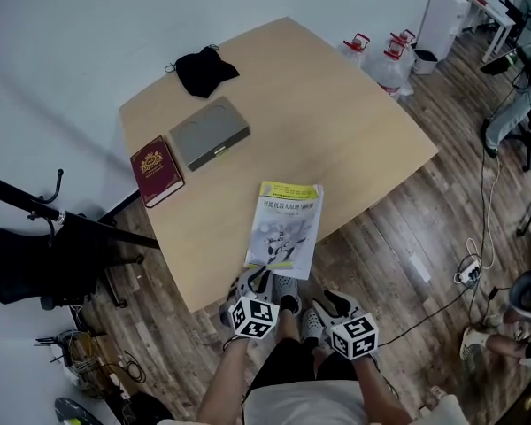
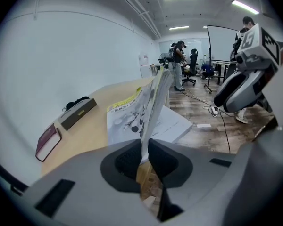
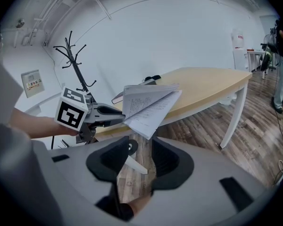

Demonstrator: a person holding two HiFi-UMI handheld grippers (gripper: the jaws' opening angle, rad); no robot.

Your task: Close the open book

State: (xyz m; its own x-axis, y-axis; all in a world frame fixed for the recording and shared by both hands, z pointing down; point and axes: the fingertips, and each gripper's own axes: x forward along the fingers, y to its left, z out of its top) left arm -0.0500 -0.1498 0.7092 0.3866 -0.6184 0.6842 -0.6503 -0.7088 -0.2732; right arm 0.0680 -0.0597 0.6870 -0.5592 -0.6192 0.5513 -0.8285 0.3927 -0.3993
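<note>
A paperback book [image 1: 285,223] with a yellow-topped cover lies at the table's near edge and juts over it. My left gripper [image 1: 264,278] is shut on the near edge of its raised cover. In the left gripper view the thin cover [image 2: 151,105] stands on edge between the pads, with white pages [image 2: 175,124] lying to its right. In the right gripper view the book [image 3: 146,103] hangs fanned open, and the left gripper [image 3: 102,115] pinches its upper part. My right gripper [image 1: 324,306] is just right of the book's corner. Its jaws [image 3: 140,159] are open, below the pages, holding nothing.
On the wooden table [image 1: 354,122] lie a maroon book [image 1: 157,170], a grey box [image 1: 209,132] and a black cloth [image 1: 204,70]. Water jugs [image 1: 389,60] stand beyond the far edge. A black chair [image 1: 35,264] is at left and cables [image 1: 469,273] run over the floor at right.
</note>
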